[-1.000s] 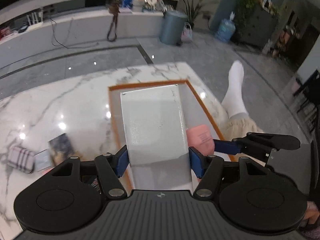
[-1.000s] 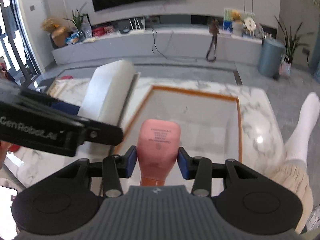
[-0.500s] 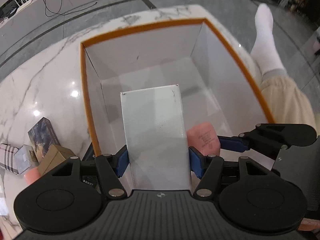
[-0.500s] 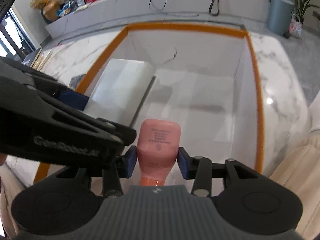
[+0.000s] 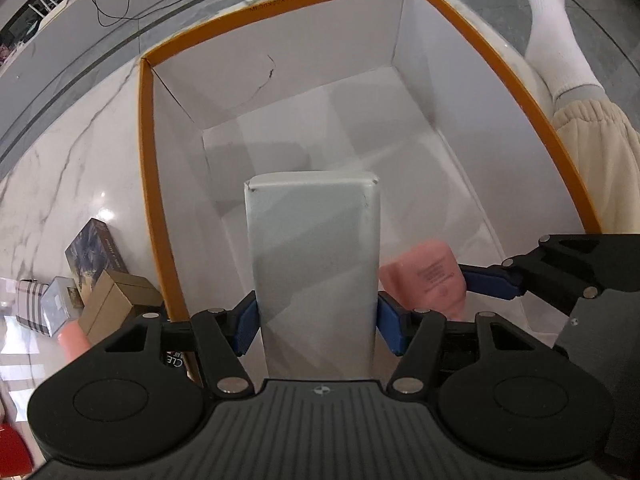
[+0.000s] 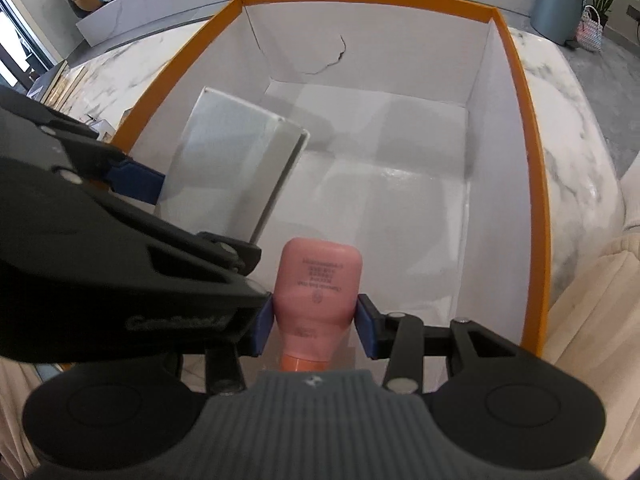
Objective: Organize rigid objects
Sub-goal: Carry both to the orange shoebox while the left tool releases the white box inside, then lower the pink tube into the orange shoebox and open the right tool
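My left gripper (image 5: 318, 326) is shut on a flat white box (image 5: 314, 248) and holds it inside the big white carton with an orange rim (image 5: 146, 152), near its left wall. The white box also shows in the right wrist view (image 6: 228, 160). My right gripper (image 6: 314, 328) is shut on a pink bottle (image 6: 318, 292), held base forward and cap toward the camera, inside the same carton (image 6: 536, 184). The pink bottle (image 5: 428, 276) sits just right of the white box. The carton floor is bare.
On the marble table (image 5: 68, 160) left of the carton lie a dark patterned box (image 5: 96, 252), a brown cardboard box (image 5: 116, 304), a small checked box (image 5: 32, 304) and a pink item (image 5: 74, 344). A person's leg in a white sock (image 5: 556, 36) is at the right.
Both grippers have moved forward and down, from above the carton's near rim into the carton, still holding the white box and the pink bottle.
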`<state>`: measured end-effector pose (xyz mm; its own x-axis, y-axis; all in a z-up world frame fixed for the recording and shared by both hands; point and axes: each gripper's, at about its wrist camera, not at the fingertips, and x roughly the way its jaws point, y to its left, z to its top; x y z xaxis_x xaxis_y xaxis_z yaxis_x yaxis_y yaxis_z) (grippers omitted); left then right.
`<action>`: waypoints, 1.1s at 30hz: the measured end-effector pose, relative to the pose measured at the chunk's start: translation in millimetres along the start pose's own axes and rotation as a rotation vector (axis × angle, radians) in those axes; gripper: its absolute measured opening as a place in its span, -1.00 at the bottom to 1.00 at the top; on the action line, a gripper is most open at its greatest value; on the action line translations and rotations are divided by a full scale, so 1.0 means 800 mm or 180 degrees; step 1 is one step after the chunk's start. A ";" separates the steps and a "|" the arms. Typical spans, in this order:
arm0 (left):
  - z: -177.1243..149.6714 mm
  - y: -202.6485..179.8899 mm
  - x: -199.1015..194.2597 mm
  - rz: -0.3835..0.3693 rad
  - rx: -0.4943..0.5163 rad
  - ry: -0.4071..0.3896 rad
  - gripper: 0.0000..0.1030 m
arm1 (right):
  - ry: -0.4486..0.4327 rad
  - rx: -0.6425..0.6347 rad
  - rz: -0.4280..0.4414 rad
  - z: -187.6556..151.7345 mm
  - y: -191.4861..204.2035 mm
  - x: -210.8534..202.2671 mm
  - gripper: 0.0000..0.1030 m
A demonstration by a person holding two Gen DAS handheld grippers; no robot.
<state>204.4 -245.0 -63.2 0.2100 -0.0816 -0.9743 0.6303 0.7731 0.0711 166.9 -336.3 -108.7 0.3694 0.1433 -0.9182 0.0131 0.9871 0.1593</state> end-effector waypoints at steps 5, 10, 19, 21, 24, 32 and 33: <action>0.007 0.000 0.000 0.0048 0.0004 0.0006 0.31 | -0.0020 0.0017 -0.0036 0.003 0.000 0.003 -0.16; 0.008 0.012 -0.022 -0.0171 -0.0107 -0.0193 0.31 | -0.0004 0.0056 -0.0105 0.004 0.003 0.003 -0.15; -0.009 0.048 -0.078 -0.0218 -0.0258 -0.0752 0.31 | 0.0048 0.0130 -0.0144 0.016 0.021 0.013 -0.15; -0.013 0.056 -0.083 -0.0198 -0.0281 -0.0818 0.31 | 0.0060 0.0154 -0.0137 0.019 0.026 0.016 -0.15; -0.017 0.067 -0.085 -0.0191 -0.0319 -0.0842 0.31 | 0.0059 0.0113 -0.0113 0.020 0.037 0.017 -0.15; -0.044 0.110 -0.092 -0.0225 -0.0530 -0.0883 0.31 | 0.0084 0.0027 -0.0134 0.016 0.044 0.014 -0.15; -0.047 0.114 -0.094 -0.0233 -0.0536 -0.0898 0.31 | 0.0099 0.0028 -0.0159 0.017 0.045 0.013 -0.14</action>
<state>218.0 -144.8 8.4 0.3821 -0.2933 -0.8763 0.5239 0.8499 -0.0561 183.7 -300.0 -107.4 0.3391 0.0962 -0.9358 0.0389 0.9925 0.1161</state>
